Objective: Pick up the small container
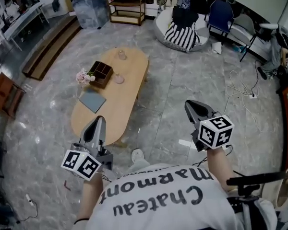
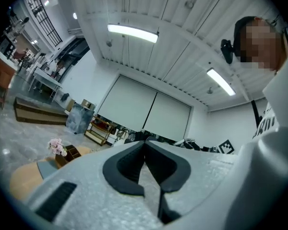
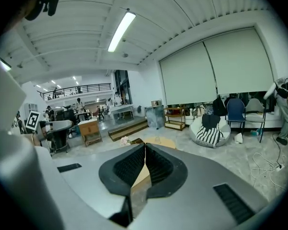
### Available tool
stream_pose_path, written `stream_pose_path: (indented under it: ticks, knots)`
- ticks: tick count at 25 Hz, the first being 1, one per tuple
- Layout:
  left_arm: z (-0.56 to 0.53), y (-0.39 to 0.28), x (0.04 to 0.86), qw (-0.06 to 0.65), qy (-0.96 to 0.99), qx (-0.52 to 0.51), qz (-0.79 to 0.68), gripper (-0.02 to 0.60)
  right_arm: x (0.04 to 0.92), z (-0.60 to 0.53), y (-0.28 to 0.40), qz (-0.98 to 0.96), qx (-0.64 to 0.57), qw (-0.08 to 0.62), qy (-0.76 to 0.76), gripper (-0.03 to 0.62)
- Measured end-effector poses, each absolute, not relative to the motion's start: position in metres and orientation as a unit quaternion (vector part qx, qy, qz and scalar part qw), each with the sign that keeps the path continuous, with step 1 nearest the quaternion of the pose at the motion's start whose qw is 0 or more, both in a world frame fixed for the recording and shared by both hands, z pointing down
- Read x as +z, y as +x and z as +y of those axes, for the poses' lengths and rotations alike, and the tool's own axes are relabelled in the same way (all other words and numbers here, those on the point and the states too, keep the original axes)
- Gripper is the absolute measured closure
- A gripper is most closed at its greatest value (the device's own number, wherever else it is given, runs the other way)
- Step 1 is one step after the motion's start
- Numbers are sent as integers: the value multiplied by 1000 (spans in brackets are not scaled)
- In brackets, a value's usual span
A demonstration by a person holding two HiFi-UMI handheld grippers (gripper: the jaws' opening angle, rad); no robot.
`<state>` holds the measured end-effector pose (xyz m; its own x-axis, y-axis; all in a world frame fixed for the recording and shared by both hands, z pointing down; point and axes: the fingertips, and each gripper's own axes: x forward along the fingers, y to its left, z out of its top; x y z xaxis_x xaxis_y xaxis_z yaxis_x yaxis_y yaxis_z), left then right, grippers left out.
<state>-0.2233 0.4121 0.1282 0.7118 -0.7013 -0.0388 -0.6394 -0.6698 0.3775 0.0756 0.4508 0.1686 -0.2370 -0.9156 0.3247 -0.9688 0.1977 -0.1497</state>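
Observation:
An oval wooden table [image 1: 129, 92] stands on the marble floor ahead of me. On it are a small clear container [image 1: 118, 79], a second clear glass [image 1: 121, 55] farther back, a brown divided box [image 1: 102, 73], pink flowers [image 1: 82, 76] and a grey-blue pad [image 1: 92, 100]. My left gripper [image 1: 99, 120] hovers at the table's near end, jaws shut with nothing in them, as the left gripper view [image 2: 145, 142] shows. My right gripper [image 1: 188, 104] is over the floor to the table's right; its tips [image 3: 145, 145] meet and hold nothing. Both are well short of the containers.
A beanbag with a striped cloth [image 1: 181, 32], a blue chair [image 1: 221, 13] and a low shelf [image 1: 127, 6] stand at the back. Cables [image 1: 240, 87] trail over the floor at the right. A long wooden step [image 1: 50, 47] and a wooden cabinet [image 1: 5, 96] are at the left.

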Motion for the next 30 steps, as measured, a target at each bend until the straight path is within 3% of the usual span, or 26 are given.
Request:
stream_pose_path:
  ticks: [8, 18, 30]
  knots:
    - [311, -248, 104, 110, 920, -79, -367, 568, 146, 357, 59, -754, 153, 55, 636, 580]
    - [240, -270, 114, 144, 927, -85, -335, 568, 162, 286, 28, -754, 161, 64, 633, 580]
    - [202, -246, 160, 193, 927, -47, -318, 568, 193, 266, 44, -732, 191, 111, 645, 580]
